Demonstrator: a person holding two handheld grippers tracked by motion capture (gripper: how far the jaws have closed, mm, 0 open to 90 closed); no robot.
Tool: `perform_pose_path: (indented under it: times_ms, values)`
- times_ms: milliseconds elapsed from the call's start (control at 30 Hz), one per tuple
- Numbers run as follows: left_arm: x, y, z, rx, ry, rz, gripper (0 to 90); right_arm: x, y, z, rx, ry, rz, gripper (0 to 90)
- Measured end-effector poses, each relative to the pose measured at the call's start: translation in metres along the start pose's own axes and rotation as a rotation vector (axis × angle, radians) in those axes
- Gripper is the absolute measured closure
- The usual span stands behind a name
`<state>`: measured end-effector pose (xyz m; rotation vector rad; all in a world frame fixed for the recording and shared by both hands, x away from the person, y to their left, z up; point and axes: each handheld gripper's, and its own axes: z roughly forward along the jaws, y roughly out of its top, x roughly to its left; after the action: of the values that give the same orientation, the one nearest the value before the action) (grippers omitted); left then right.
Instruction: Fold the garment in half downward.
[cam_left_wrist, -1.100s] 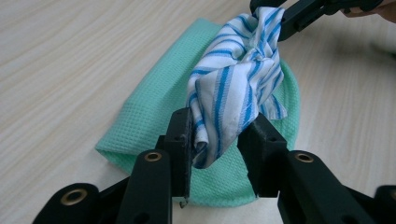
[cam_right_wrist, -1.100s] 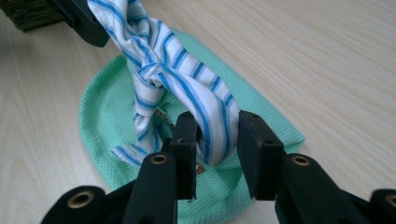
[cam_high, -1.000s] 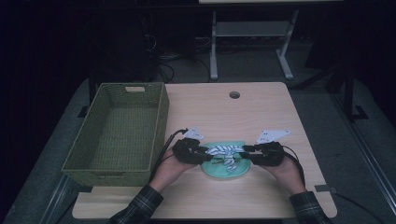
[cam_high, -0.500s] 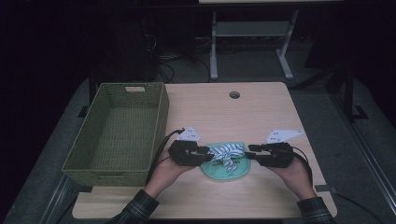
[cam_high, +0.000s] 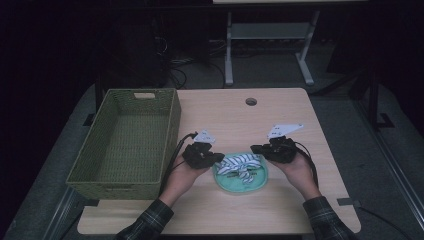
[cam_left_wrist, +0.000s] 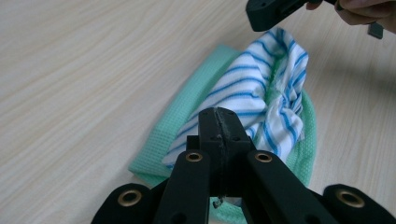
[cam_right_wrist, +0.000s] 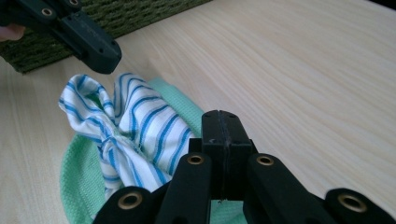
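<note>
Both grippers have just pinched shut: the left gripper (cam_left_wrist: 218, 122) and right gripper (cam_right_wrist: 223, 125) each clamp an end of the striped cloth (cam_high: 241, 164), green cloth (cam_high: 250, 183) underneath

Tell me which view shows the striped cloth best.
The left gripper view: the striped cloth lies bunched on the green cloth, stripes and folds sharp. The right gripper view shows it nearly as well; the high view, small.

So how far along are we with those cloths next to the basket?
Early on. The striped cloth lies bunched on the green cloth, both on the table, so they look stacked. In hand: the left gripper and right gripper have just closed at the striped cloth's opposite ends; whether either pinches fabric, I cannot tell. The basket looks empty, so any move there remains.
</note>
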<state>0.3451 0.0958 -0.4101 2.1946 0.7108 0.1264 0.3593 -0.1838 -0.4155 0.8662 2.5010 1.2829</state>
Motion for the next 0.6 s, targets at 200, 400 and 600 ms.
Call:
perform_pose_path:
  times_ms: [200, 400, 600]
  values:
    - [-0.010, -0.003, 0.005, 0.017, -0.035, 0.009, 87.6, 0.005, -0.006, 0.002, 0.025, 0.012, -0.001, 89.7]
    - [-0.019, -0.008, 0.009, 0.037, -0.062, 0.016, 86.4, 0.012, -0.016, -0.003, 0.042, 0.018, -0.011, 89.6]
    - [-0.023, -0.013, 0.014, 0.065, -0.075, 0.020, 86.0, 0.020, -0.024, -0.006, 0.067, 0.026, -0.013, 89.6]
